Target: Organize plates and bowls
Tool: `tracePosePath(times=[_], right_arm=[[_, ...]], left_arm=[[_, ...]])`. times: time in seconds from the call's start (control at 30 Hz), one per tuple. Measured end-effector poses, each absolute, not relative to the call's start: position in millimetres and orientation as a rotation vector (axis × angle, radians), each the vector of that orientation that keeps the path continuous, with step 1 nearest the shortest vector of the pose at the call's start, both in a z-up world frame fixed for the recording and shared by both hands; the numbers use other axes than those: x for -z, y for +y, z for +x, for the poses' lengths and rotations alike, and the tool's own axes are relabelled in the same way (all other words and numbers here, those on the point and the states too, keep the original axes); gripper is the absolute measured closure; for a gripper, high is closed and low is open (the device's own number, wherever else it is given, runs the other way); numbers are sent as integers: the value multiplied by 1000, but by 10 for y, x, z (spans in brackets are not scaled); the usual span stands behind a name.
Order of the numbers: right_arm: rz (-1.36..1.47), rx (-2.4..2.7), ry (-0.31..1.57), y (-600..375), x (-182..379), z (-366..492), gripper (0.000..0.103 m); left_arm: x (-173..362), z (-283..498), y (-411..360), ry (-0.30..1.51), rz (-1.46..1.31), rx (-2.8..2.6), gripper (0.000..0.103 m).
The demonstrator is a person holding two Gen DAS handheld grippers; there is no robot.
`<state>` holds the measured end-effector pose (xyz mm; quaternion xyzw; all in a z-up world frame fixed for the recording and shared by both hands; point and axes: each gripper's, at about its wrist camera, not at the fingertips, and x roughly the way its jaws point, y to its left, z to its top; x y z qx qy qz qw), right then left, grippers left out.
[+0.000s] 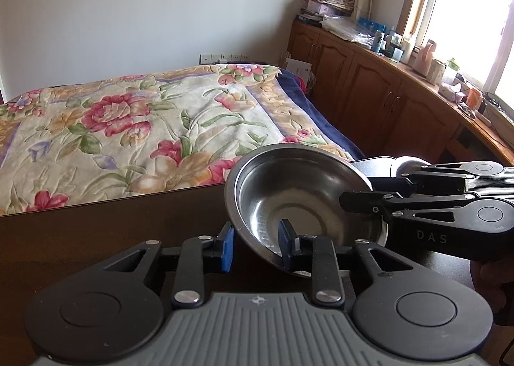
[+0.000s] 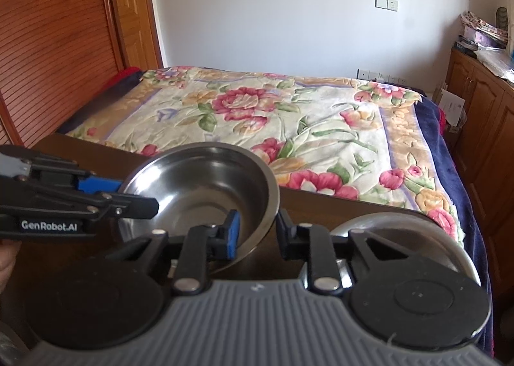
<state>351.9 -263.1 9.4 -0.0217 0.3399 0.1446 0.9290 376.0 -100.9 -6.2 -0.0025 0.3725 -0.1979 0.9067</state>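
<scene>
Steel bowl (image 1: 298, 202) hangs tilted over my dark wooden surface (image 1: 96, 237), with both of my tools on its rim. My left tool (image 1: 257, 242) straddles the near rim: one blue pad sits inside the bowl and the other outside, with a gap showing between the outer pad and the wall, so I read it as apart, not clamped. My right tool (image 2: 257, 231) does much the same from the other side, one blue pad inside and the black finger outside the rim; I cannot tell if it is pinching the metal. In the right wrist view the left tool (image 2: 122, 202) reaches in from the left, its blue pad against the bowl's (image 2: 199, 192) outer wall. A second steel dish (image 2: 401, 237) lies on the surface (image 2: 321, 205) just right of the bowl, partly hidden behind my right tool. Beyond the surface stands a bed with a flowered blanket (image 1: 128, 128), and wooden cabinets (image 1: 369, 93) run along the window wall.
</scene>
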Motion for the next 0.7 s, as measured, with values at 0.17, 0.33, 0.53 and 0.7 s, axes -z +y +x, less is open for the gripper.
tracePosePath(times=[0.17, 0.33, 0.53, 0.7], right_arm=[[-19, -298, 695, -2636, -100, 3500, 82], [-1, -302, 678, -2644, -165, 3420, 88], [18, -306, 637, -2666, -305, 3272, 89], [27, -301, 607, -2692, -422, 3138, 89]], left_arm=[[46, 3734, -973, 769, -5, 394, 79], [-13, 3636, -920, 769, -14, 391, 85], [-182, 3474, -863, 737, -33, 403, 86], [-347, 3301, -871, 700, -31, 418, 86]])
